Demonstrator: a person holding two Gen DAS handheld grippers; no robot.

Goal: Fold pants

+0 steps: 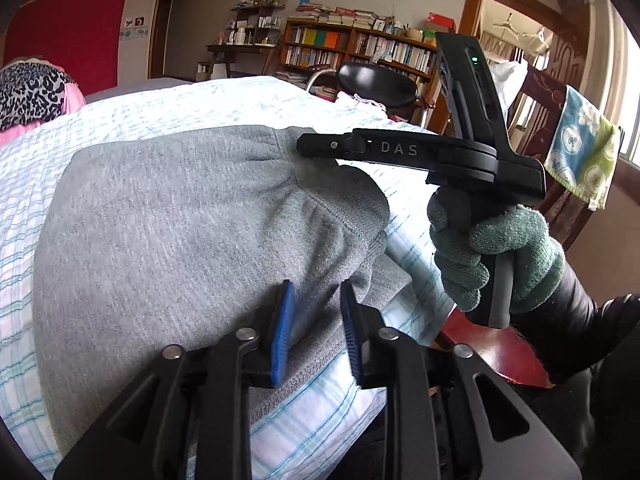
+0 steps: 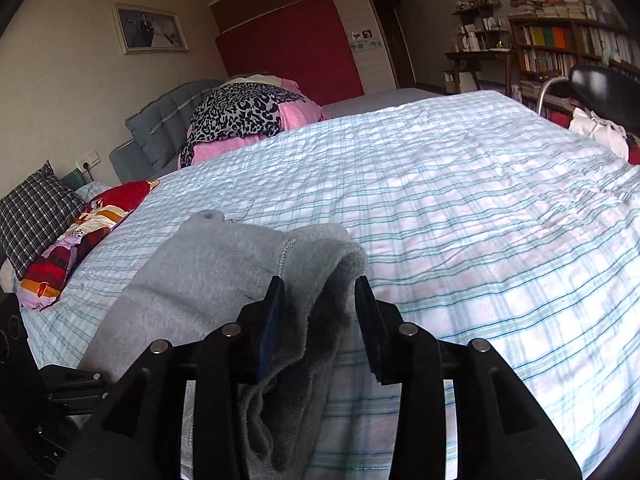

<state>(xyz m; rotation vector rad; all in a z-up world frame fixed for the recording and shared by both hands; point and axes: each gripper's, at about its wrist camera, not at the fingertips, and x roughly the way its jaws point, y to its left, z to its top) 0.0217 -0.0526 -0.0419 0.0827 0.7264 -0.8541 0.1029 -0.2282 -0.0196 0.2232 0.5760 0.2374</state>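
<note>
Grey sweatpants [image 1: 168, 220] are spread on the plaid bedsheet [image 2: 480, 220] for folding; left gripper [image 1: 316, 328] and right gripper [image 2: 320, 320] jaws are kept apart, each straddling an edge, probably for grabbing.

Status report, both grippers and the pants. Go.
Left gripper open, fingers straddling the grey pants edge. Right gripper open, a fold of fabric between its fingers. Pants bunched on the striped bedsheet. Nothing in the way.

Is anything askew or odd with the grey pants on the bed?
Yes. The grey pants lie bunched, not flat: the edge between the open right tool is rolled over, showing fleecy lining. The bed cover looks only lightly wrinkled.
</note>
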